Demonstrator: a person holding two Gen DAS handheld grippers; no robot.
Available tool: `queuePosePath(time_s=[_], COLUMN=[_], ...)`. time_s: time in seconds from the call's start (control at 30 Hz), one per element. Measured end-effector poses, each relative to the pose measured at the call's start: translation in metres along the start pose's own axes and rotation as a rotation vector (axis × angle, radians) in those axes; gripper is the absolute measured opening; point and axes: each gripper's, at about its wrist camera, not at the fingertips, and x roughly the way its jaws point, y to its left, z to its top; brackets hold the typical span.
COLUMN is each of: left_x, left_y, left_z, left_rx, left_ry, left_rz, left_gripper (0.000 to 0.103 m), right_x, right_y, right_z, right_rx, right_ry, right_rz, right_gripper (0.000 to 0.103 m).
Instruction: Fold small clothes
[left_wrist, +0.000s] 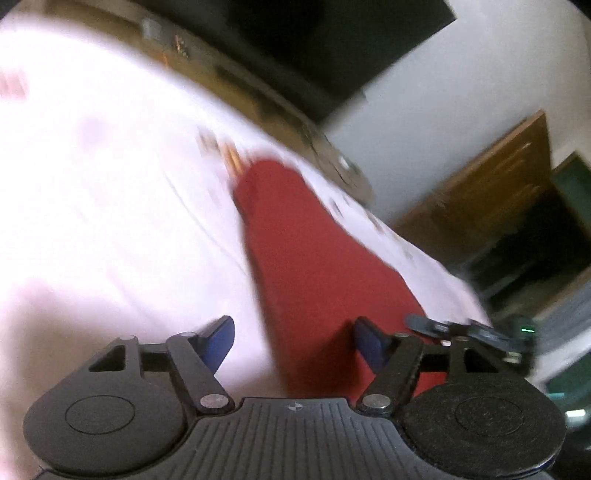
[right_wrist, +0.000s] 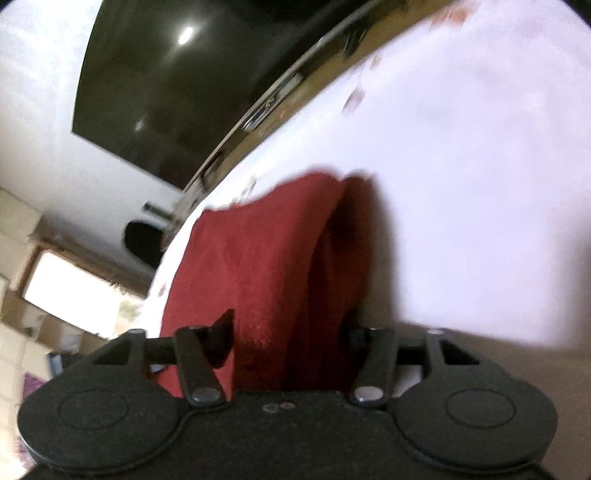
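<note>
A small red garment (left_wrist: 314, 258) lies on a white bed sheet (left_wrist: 110, 184). My left gripper (left_wrist: 293, 336) is open just above its near end, with blue fingers on either side of the cloth's left edge. In the right wrist view the red garment (right_wrist: 258, 258) shows a fold or raised ridge along its right side. My right gripper (right_wrist: 291, 332) is open, its black fingers straddling the garment's near end. The right gripper (left_wrist: 472, 332) also shows at the right edge of the left wrist view. Both views are motion-blurred.
A dark TV screen (right_wrist: 166, 92) hangs on the white wall beyond the bed, above a wooden shelf edge (right_wrist: 258, 103). A wooden cabinet (left_wrist: 480, 206) stands to the right. Boxes and clutter (right_wrist: 55, 295) sit on the floor at left.
</note>
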Motion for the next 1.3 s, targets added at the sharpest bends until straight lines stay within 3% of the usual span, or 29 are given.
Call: queuePosePath(time_s=[0.03, 0.13, 0.2, 0.33, 0.5, 0.57, 0.63, 0.67, 0.73, 0.93, 1.07, 1.17, 1.3], left_x=[-0.008, -0.011, 0.004, 0.057, 0.089, 0.089, 0.09, 0.093, 0.094, 0.096, 0.086, 0.084, 0.085], left_y=[-0.005, -0.033, -0.056, -0.09, -0.078, -0.074, -0.073, -0.072, -0.064, -0.079, -0.082, -0.083, -0.084], left_z=[0.007, 0.03, 0.041, 0.045, 0.032, 0.026, 0.024, 0.027, 0.03, 0.022, 0.021, 0.021, 0.022], left_rx=[0.023, 0.114, 0.166, 0.285, 0.324, 0.326, 0.331, 0.327, 0.266, 0.362, 0.384, 0.388, 0.381], left_ry=[-0.029, -0.104, -0.105, -0.048, -0.005, -0.01, -0.017, -0.025, -0.037, -0.025, -0.012, -0.005, 0.007], left_rz=[-0.005, -0.061, -0.097, -0.05, 0.026, 0.026, 0.06, 0.077, 0.059, 0.093, 0.076, 0.065, 0.058], left_gripper=[0.07, 0.07, 0.07, 0.07, 0.07, 0.069, 0.045, 0.042, 0.04, 0.041, 0.051, 0.057, 0.059], right_x=[-0.014, -0.039, -0.04, -0.017, -0.002, 0.004, 0.031, 0.045, 0.052, 0.045, 0.027, 0.019, 0.027], right_y=[0.003, 0.015, 0.034, 0.065, 0.069, 0.079, 0.079, 0.07, 0.058, 0.057, 0.06, 0.056, 0.038], right_z=[0.003, 0.018, 0.03, 0.038, 0.02, 0.008, -0.001, -0.002, 0.012, 0.002, 0.005, 0.006, 0.016], right_rx=[-0.039, -0.095, -0.16, -0.278, -0.319, -0.403, -0.567, -0.593, -0.517, -0.515, -0.445, -0.382, -0.303], right_ry=[-0.046, -0.151, -0.19, -0.166, -0.147, -0.117, -0.059, -0.048, -0.076, -0.093, -0.105, -0.176, -0.17], right_rz=[-0.053, -0.099, -0.097, -0.114, -0.143, -0.127, -0.234, -0.259, -0.229, -0.237, -0.249, -0.275, -0.252], right_gripper=[0.063, 0.041, 0.04, 0.04, 0.039, 0.033, 0.034, 0.04, 0.042, 0.042, 0.042, 0.054, 0.052])
